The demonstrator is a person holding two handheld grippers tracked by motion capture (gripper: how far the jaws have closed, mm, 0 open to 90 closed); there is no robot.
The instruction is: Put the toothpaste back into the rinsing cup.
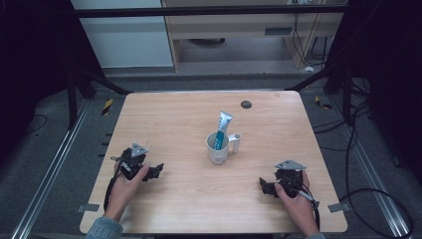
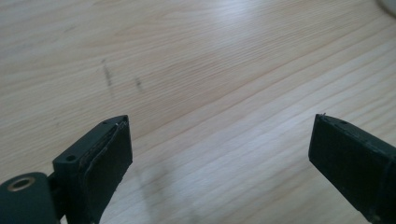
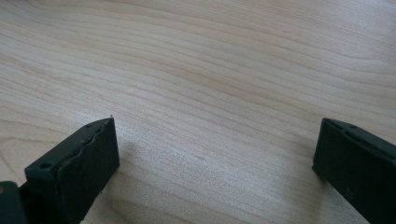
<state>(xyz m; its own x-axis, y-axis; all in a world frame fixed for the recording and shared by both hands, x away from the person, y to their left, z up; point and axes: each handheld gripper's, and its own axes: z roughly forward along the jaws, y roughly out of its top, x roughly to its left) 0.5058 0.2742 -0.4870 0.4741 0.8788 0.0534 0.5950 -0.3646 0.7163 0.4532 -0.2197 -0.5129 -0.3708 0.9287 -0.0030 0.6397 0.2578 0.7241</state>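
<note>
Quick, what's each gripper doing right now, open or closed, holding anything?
Left gripper: open, holding nothing.
Right gripper: open, holding nothing.

Both claws black with grey three-cornered top plates (image 1: 139, 149) and trailing cables — blue-grey sleeve cuff (image 1: 103, 229).

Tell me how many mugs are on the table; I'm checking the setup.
1: a white mug near the table's centre, with a toothpaste tube standing in it. None seems hidden.
</note>
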